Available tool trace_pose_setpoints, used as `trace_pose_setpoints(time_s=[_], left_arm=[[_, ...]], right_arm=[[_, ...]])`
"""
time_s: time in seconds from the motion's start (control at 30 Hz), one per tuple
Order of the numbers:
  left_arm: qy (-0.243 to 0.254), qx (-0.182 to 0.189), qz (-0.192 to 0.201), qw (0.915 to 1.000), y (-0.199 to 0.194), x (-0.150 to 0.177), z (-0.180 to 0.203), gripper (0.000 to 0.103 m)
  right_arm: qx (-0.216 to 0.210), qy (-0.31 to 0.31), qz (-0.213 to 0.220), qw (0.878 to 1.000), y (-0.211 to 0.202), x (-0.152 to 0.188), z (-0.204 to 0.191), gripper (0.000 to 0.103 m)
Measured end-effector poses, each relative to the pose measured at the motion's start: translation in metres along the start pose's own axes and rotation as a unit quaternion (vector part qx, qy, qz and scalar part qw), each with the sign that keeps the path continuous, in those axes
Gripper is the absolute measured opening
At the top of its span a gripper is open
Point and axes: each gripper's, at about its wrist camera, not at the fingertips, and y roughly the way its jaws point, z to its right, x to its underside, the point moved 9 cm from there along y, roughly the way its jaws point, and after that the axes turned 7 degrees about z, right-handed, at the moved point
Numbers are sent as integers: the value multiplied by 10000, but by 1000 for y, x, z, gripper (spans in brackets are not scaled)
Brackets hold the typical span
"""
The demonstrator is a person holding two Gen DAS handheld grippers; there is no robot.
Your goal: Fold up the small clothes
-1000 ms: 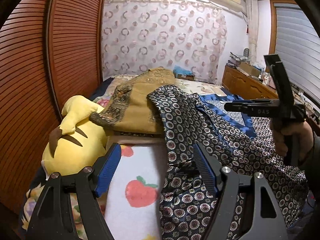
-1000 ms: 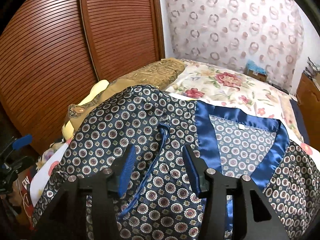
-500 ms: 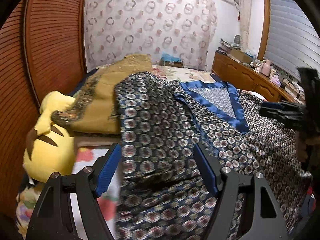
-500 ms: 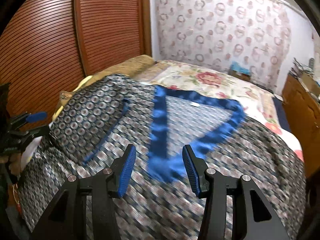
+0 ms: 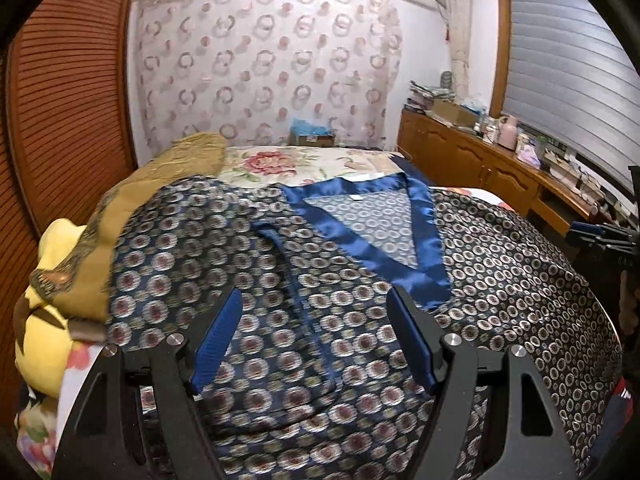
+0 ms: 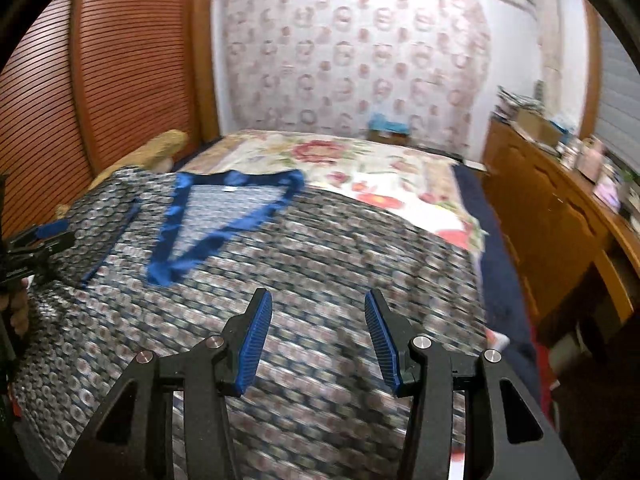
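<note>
The patterned robe [image 5: 224,264] lies spread flat over the bed [image 6: 360,160], its blue collar [image 5: 424,236] toward 12 o'clock. Your left gripper [image 5: 316,336] has wide, empty jaws; your right gripper [image 6: 318,340] has half-wide, empty jaws. Both have slid toward 3 o'clock since a second ago. The right view is blurred, and the yellow plush [image 5: 44,340] is now partly cut off.

Left gripper [image 5: 314,336] jaws wide apart, right gripper [image 6: 318,338] jaws parted, both angled downward, nothing held
</note>
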Motion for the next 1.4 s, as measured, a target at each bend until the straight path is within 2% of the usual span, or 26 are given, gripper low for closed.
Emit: trace_pose_setpoints(time_s=[0.2, 0.37, 0.47, 0.6, 0.8, 0.87, 1.03, 1.07, 1.1, 1.13, 1.27, 1.33, 1.4], left_arm=[[277, 231, -444, 9984, 20, 12, 25, 75], [480, 342, -997, 9933, 36, 34, 38, 75], [468, 350, -1131, 9919, 40, 37, 39, 75], [482, 338, -1433, 9879, 47, 45, 39, 76], [816, 322, -1495, 9849, 48, 50, 47, 85], [781, 361, -1515, 9847, 49, 51, 45, 86], [697, 302, -1642, 9835, 52, 56, 40, 103], [691, 303, -1641, 9836, 53, 56, 40, 103], [701, 297, -1643, 9835, 53, 56, 40, 103], [700, 298, -1643, 9835, 53, 57, 40, 103], [701, 296, -1645, 9834, 53, 57, 41, 103], [701, 296, -1645, 9834, 53, 57, 41, 103], [701, 295, -1646, 9834, 53, 57, 40, 103]], right_arm=[[498, 299, -191, 9981, -11, 21, 37, 50], [716, 562, -413, 9950, -11, 38, 58, 50], [765, 697, -573, 9930, -11, 48, 65, 50], [736, 881, -780, 9903, -6, 50, 66, 50], [553, 1152, -987, 9869, -5, 58, 65, 50], [440, 1236, -1016, 9861, -7, 59, 66, 50], [206, 1317, -1028, 9857, -10, 62, 72, 50], [181, 1294, -1024, 9861, -12, 61, 82, 47], [161, 1256, -1010, 9868, -14, 61, 86, 38], [125, 1220, -984, 9876, -16, 61, 88, 34], [410, 899, -971, 9904, -20, 61, 89, 19], [562, 673, -1007, 9911, -23, 60, 88, 5], [494, 590, -1019, 9918, -26, 58, 85, 3]])
